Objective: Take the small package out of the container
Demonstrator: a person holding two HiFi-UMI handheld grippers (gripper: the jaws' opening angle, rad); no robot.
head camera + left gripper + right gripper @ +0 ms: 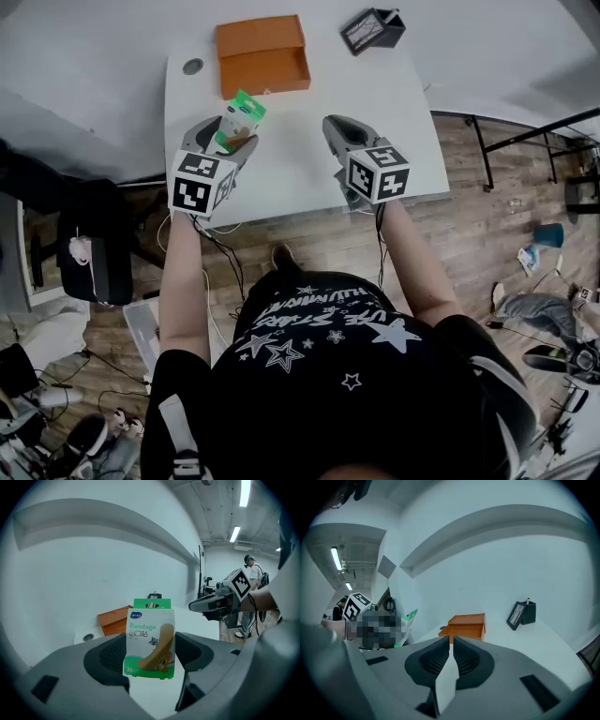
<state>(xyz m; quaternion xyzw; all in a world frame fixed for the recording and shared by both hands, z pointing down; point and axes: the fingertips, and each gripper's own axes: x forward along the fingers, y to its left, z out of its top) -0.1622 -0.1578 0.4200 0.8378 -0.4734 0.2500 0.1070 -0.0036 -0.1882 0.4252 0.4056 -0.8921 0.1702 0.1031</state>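
Note:
The small package point(240, 118) is a green and white pack of bandages. My left gripper point(227, 134) is shut on its lower part and holds it upright above the white table point(300, 178), in front of the orange container point(262, 54). In the left gripper view the package point(151, 643) stands between the two pads, with the container point(114, 619) behind it on the left. My right gripper point(337, 129) hovers over the table's right half; its jaws point(451, 645) are shut with nothing between them. The container point(466, 625) lies straight ahead of it.
A black pen holder with a small framed card point(373, 29) stands at the table's far right corner; it shows as the pen holder point(521, 613) in the right gripper view. A round cable hole point(192, 67) sits left of the container. A white wall runs behind the table.

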